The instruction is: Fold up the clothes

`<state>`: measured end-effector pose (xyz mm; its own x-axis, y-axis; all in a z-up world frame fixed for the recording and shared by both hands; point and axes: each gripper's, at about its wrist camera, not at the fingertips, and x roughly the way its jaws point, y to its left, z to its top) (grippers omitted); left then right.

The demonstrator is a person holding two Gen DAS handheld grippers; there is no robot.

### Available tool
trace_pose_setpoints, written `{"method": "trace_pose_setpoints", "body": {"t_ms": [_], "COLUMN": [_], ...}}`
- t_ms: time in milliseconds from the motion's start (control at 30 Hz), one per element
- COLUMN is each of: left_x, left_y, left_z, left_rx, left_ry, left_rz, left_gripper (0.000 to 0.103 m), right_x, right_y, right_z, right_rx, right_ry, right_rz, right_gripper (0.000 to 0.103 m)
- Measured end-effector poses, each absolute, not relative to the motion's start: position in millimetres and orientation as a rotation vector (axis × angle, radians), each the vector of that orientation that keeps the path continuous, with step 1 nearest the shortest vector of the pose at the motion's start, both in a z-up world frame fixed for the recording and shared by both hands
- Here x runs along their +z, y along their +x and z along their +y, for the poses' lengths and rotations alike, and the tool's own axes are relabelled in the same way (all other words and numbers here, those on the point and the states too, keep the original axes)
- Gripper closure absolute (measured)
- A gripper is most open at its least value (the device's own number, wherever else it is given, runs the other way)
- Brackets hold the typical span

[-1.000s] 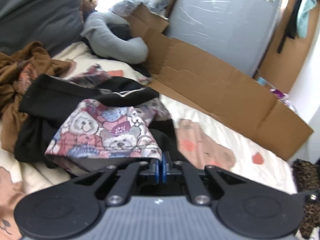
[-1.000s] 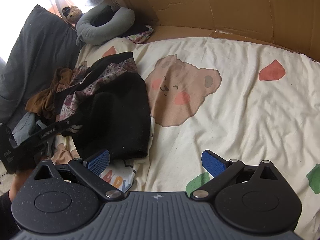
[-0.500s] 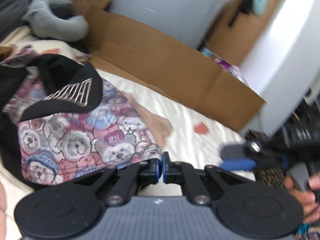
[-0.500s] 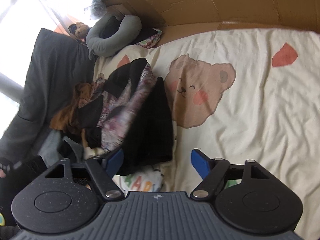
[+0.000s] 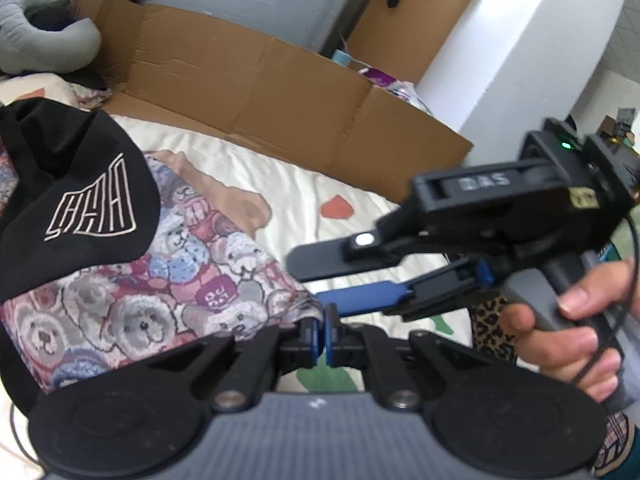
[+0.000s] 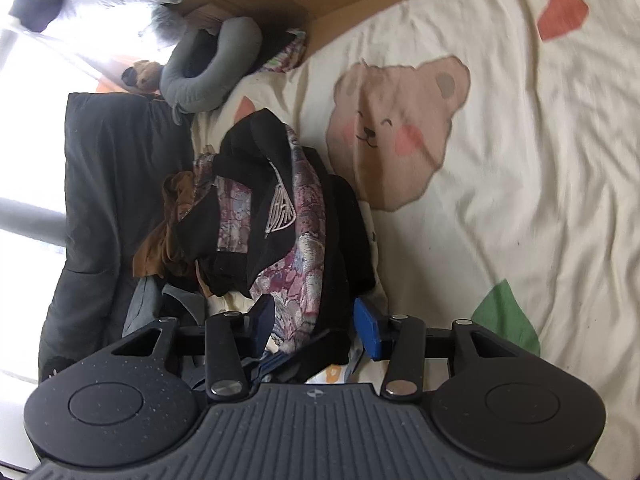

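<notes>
A garment with a teddy-bear print (image 5: 160, 292) and a black panel with a pale logo (image 5: 80, 200) hangs raised over the bed. My left gripper (image 5: 322, 334) is shut on the edge of the printed fabric. My right gripper (image 5: 306, 282) reaches in from the right in a person's hand (image 5: 568, 320), its tips right by that pinched edge. In the right wrist view the same garment (image 6: 304, 240) lies between the right gripper's (image 6: 316, 324) blue pads (image 6: 368, 328). The jaws are closing, and the pads do not press the cloth.
A cream bedsheet with a bear picture (image 6: 520, 180) spreads to the right. A brown garment (image 6: 160, 240) and a dark grey cushion (image 6: 100, 180) lie to the left. A grey neck pillow (image 6: 208, 76) and a flattened cardboard box (image 5: 260, 92) line the far edge.
My left gripper has swung right with the garment's edge, spreading the print. The right gripper has come in beside it, rolled, and its jaws have narrowed around the fabric.
</notes>
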<state>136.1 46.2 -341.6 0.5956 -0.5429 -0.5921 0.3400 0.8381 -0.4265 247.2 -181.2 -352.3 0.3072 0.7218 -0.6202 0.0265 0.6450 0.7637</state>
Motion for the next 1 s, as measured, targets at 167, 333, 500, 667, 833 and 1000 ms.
{"method": "trace_pose_setpoints", "body": {"t_ms": [167, 333, 500, 667, 833, 1000], "left_x": [-341, -342, -336, -334, -337, -336], "left_y": [129, 127, 123, 125, 135, 152], "left_z": [40, 44, 54, 85, 122, 160], "left_rx": [-0.546, -0.567, -0.569, -0.444, -0.298, -0.128], "left_ry": [-0.27, -0.297, -0.296, -0.298, -0.294, -0.253], "left_rz": [0.797, 0.833, 0.866, 0.87, 0.873, 0.834], "left_gripper": [0.1, 0.099, 0.09, 0.077, 0.067, 0.043], "right_x": [-367, -375, -372, -371, -368, -368], "right_y": [247, 245, 244, 246, 248, 251], "right_z": [-178, -183, -190, -206, -222, -239], "right_rx": [0.495, 0.501, 0.503, 0.458, 0.413, 0.362], "right_ry": [0.776, 0.803, 0.776, 0.771, 0.748, 0.727], "right_rz": [1.252, 1.258, 1.239, 1.206, 1.169, 1.149], "right_gripper": [0.076, 0.095, 0.099, 0.099, 0.099, 0.099]}}
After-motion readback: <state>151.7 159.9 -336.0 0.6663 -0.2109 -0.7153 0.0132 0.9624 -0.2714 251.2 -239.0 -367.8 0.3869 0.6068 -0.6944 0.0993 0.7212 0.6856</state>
